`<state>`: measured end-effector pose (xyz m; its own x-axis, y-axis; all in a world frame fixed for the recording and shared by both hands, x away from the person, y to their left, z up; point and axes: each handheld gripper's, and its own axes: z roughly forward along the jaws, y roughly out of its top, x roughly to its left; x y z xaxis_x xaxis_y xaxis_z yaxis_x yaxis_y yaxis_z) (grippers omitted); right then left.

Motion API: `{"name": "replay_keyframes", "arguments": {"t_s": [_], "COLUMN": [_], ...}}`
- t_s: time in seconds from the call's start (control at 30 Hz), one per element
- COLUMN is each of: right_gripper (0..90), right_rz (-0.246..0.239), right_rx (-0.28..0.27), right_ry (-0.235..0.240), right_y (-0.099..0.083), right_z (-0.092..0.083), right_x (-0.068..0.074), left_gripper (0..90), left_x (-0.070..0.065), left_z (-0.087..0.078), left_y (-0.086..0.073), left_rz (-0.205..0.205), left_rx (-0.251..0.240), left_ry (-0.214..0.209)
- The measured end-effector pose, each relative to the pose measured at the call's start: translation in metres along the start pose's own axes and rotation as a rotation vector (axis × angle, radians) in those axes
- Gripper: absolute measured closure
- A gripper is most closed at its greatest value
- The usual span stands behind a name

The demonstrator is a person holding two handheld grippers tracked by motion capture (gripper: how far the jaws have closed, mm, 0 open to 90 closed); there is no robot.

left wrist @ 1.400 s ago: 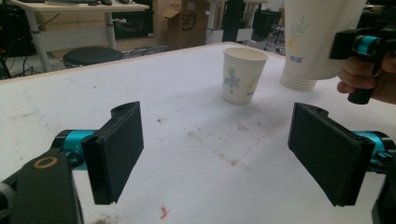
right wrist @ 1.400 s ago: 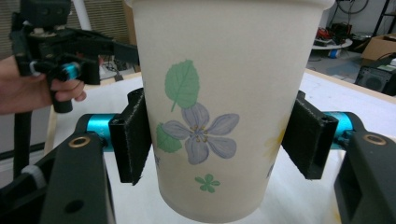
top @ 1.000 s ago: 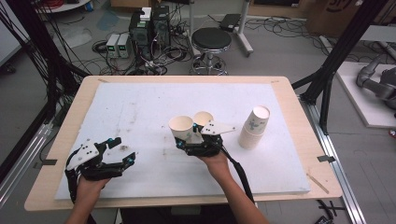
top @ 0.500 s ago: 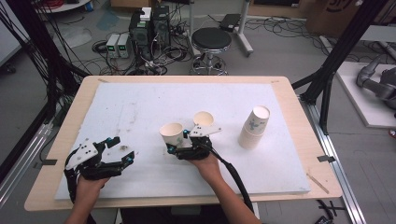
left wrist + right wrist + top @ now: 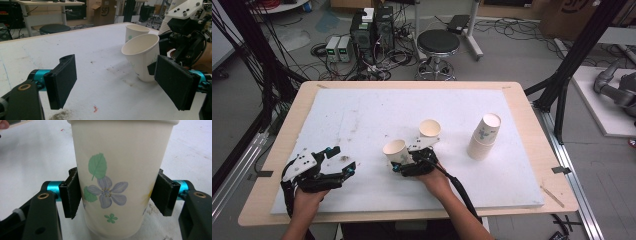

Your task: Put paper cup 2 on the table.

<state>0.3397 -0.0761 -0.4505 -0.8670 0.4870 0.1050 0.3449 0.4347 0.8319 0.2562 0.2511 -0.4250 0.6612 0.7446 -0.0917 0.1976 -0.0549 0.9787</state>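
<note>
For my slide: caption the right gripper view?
Right hand-held gripper clamps a flowered paper cup on the white table.

A robotics laboratory: a foam-covered work surface (image 5: 362,107) framed by black rig struts (image 5: 579,55), with electronics boxes (image 5: 372,27), tangled floor cables (image 5: 287,55), a stool (image 5: 438,42) and cardboard cartons (image 5: 105,11).

Paper cups loose on bench (image 5: 362,100): two. One cup (image 5: 395,151) clamped in right hand-held gripper (image 5: 404,162), tilted; second cup (image 5: 430,129) upright just behind it. Cup stack (image 5: 484,136): one, at right side of bench; number of cups in it unclear. Hand-held grippers: two; left hand-held gripper (image 5: 343,167) holds nothing. Hands: two. Stool (image 5: 438,42) beyond bench: one. Small grey boxes (image 5: 338,48) on floor: two.
</note>
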Motion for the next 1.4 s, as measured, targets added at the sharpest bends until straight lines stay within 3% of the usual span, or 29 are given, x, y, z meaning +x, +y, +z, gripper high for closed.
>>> {"name": "replay_keyframes", "arguments": {"t_s": [0.33,0.53,0.63,0.7,0.93,1.13,1.27,1.4], "right_gripper": [33.2,29.6,21.0,20.9,20.9,21.0,21.0,21.0], "right_rz": [-0.105,-0.091,-0.066,-0.051,-0.035,-0.051,-0.027,-0.015], "right_rx": [0.056,0.06,0.037,0.027,-0.016,-0.064,-0.1,-0.146], "right_ry": [-0.034,-0.03,-0.033,-0.025,-0.02,-0.066,-0.098,-0.16], "right_y": [-0.008,-0.012,-0.015,-0.019,-0.033,-0.035,-0.044,-0.053], "right_z": [-0.014,-0.017,-0.022,-0.029,-0.063,-0.1,-0.124,-0.146], "right_x": [0.005,0.003,0.001,-0.002,-0.006,-0.007,-0.011,-0.015], "left_gripper": [18.3,18.4,18.4,18.3,18.3,18.3,18.4,17.9], "left_x": [-0.001,-0.001,-0.001,-0.001,-0.001,0.0,-0.002,-0.004], "left_z": [0.003,0.005,0.006,0.006,0.008,0.011,0.012,0.012], "left_y": [-0.001,-0.001,-0.002,-0.003,-0.003,-0.002,-0.002,0.0], "left_rz": [-0.002,-0.002,-0.006,-0.008,-0.015,-0.018,-0.015,-0.009], "left_rx": [0.007,0.011,0.014,0.016,0.013,0.01,0.004,-0.027], "left_ry": [-0.008,-0.015,-0.019,-0.019,-0.018,-0.018,-0.012,-0.006]}}
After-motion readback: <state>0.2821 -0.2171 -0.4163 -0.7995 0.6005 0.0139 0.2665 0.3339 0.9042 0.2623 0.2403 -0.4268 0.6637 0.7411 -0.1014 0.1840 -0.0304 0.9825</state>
